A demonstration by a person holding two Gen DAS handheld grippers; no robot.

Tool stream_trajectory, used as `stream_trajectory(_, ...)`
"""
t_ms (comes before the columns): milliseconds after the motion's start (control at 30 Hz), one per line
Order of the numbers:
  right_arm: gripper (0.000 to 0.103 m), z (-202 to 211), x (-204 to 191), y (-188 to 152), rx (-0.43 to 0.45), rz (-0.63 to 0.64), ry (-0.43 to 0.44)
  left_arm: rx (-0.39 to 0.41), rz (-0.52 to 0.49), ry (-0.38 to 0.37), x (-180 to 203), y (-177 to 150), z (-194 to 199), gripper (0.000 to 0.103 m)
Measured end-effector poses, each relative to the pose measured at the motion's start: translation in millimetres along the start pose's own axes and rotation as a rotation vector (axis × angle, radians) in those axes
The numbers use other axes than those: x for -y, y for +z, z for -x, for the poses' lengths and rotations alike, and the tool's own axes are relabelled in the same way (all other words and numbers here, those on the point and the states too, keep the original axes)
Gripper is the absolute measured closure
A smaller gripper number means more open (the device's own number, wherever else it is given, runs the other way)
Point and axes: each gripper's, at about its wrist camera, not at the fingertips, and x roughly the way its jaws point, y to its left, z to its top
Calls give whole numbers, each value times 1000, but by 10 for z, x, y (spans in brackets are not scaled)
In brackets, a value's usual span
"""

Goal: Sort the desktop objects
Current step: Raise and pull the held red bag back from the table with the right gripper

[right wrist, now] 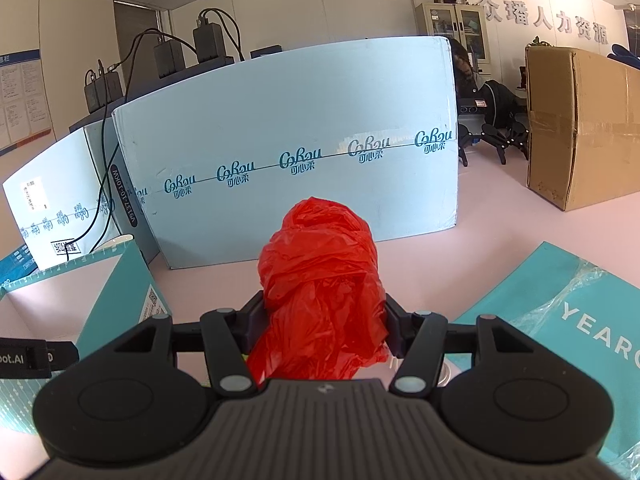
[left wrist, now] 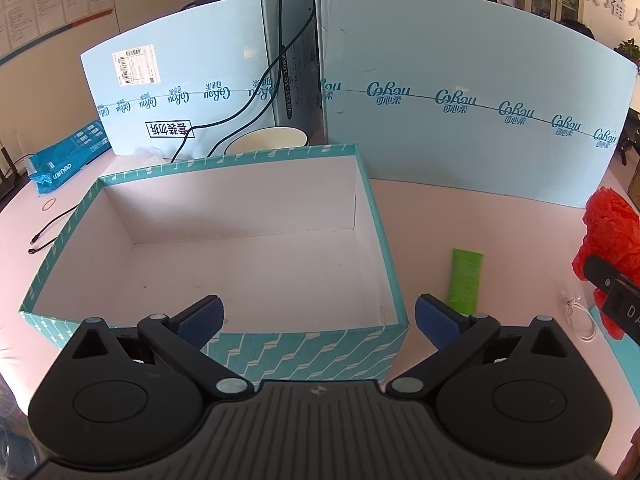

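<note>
An open teal patterned box with a white empty inside stands on the pink desk. My left gripper is open and empty, its blue pads straddling the box's near right corner. A green tube lies on the desk right of the box. My right gripper is shut on a crumpled red plastic bag and holds it above the desk, right of the box. The bag also shows at the right edge of the left wrist view.
Light blue cardboard panels stand behind the box. A white bowl and black cables sit behind it. A blue package lies far left. A teal lid lies at the right, a brown carton beyond. A small white string lies near the tube.
</note>
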Motion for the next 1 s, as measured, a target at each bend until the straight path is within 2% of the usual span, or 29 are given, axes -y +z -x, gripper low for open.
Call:
stream_trajectory(400, 43, -7, -24, 7, 9, -11, 2, 7, 10, 4, -61, 10, -10, 1)
stream_trajectory(533, 43, -11, -50, 20, 13, -10, 8, 28, 12, -22, -82, 23, 20, 1)
stream_trajectory(1000, 43, -40, -98, 58, 30, -14, 4, 44, 10, -7, -126, 82, -15, 1)
